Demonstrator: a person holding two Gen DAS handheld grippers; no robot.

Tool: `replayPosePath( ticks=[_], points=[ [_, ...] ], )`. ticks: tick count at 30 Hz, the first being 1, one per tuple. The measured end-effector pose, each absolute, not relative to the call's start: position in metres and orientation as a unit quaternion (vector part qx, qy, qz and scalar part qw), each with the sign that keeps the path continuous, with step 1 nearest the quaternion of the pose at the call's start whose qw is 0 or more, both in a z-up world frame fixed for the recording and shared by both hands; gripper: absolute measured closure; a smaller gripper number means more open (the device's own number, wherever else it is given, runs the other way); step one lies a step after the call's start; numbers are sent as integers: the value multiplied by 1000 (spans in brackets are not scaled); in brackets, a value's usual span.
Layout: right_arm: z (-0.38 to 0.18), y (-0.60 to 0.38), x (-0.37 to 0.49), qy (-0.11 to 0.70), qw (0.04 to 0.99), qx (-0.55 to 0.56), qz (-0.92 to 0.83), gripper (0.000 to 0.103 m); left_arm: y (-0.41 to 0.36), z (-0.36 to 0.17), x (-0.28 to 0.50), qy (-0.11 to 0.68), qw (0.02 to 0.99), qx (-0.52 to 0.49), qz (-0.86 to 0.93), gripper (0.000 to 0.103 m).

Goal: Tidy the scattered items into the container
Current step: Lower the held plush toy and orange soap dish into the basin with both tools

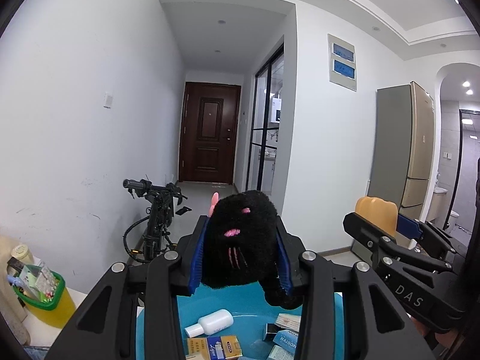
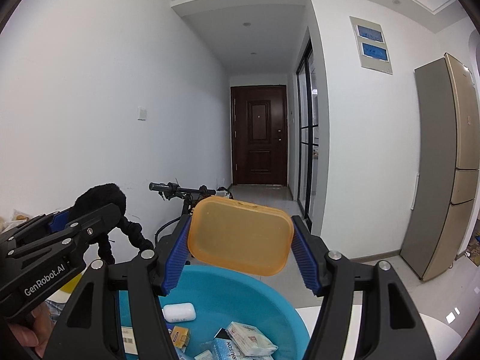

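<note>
Fuzzy black plush toy (image 1: 244, 240) clamped in left gripper (image 1: 240, 258); right gripper (image 2: 240, 253) pinches smooth orange lid (image 2: 240, 235).

Your left claw (image 1: 240, 258) pinches a black plush toy (image 1: 243, 240) (pink nose and whiskers facing you) between its blue pads, above the blue basin (image 1: 210, 309). Your right claw (image 2: 240, 252) clamps an orange plastic lid (image 2: 240, 235) by its short edges, tilted. Below both claws, the basin holds a white bottle (image 1: 214, 325), a yellow box (image 1: 214, 346) and small packets (image 2: 250, 342).
</note>
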State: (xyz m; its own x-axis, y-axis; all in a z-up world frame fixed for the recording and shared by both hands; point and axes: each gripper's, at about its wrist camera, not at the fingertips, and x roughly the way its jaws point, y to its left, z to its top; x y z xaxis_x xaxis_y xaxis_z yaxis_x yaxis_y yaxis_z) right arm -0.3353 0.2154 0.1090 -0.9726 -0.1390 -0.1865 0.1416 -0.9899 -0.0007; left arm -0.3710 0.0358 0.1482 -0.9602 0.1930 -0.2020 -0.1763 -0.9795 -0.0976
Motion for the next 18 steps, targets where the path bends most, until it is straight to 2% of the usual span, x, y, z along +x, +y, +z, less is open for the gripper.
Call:
replayPosePath(
  ticks=[18],
  points=[
    [94,218,-352,23,77,112,-990,40,31,118,-392,-39,96,-163,981,61]
  ],
)
